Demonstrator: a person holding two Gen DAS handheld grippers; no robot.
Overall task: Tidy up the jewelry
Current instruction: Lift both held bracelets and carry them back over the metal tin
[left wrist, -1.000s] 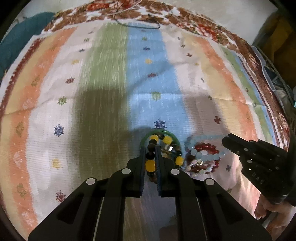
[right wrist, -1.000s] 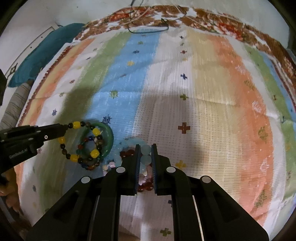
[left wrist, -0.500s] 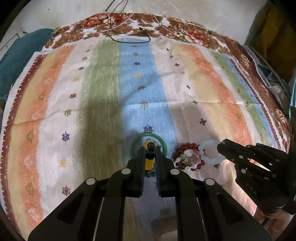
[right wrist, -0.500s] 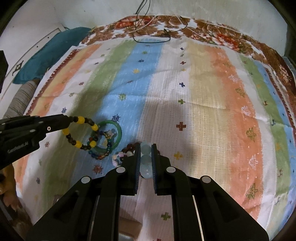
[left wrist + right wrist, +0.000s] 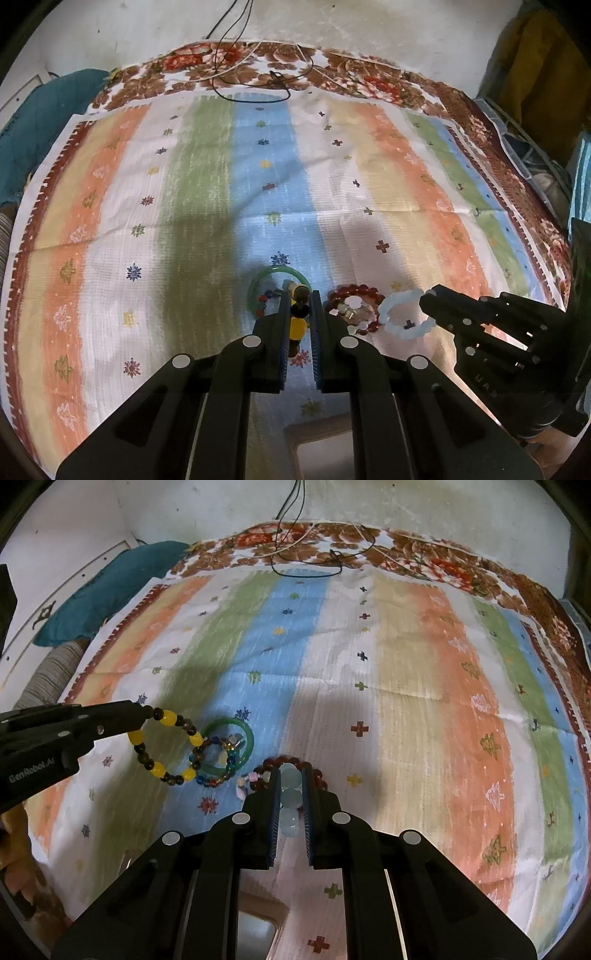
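My left gripper (image 5: 298, 295) is shut on a yellow-and-brown bead bracelet (image 5: 298, 325) and holds it above the striped cloth; the bracelet hangs as a loop in the right wrist view (image 5: 162, 746). My right gripper (image 5: 290, 773) is shut on a pale blue bead bracelet (image 5: 289, 797), also seen as a loop in the left wrist view (image 5: 404, 319). On the cloth lie a green bangle (image 5: 258, 284) (image 5: 247, 738) with small mixed beads inside it, and a dark red bead bracelet (image 5: 354, 291) (image 5: 321, 775) with white beads.
A striped cloth (image 5: 207, 192) covers a floral bedspread (image 5: 362, 77). Thin cords (image 5: 255, 86) lie at the far edge. A teal pillow (image 5: 110, 587) is at the far left. A framed box edge (image 5: 325, 446) shows below the grippers.
Both grippers have risen from the jewelry pile, each lifting its bracelet off the cloth. The green bangle and red bracelet stay on the cloth.
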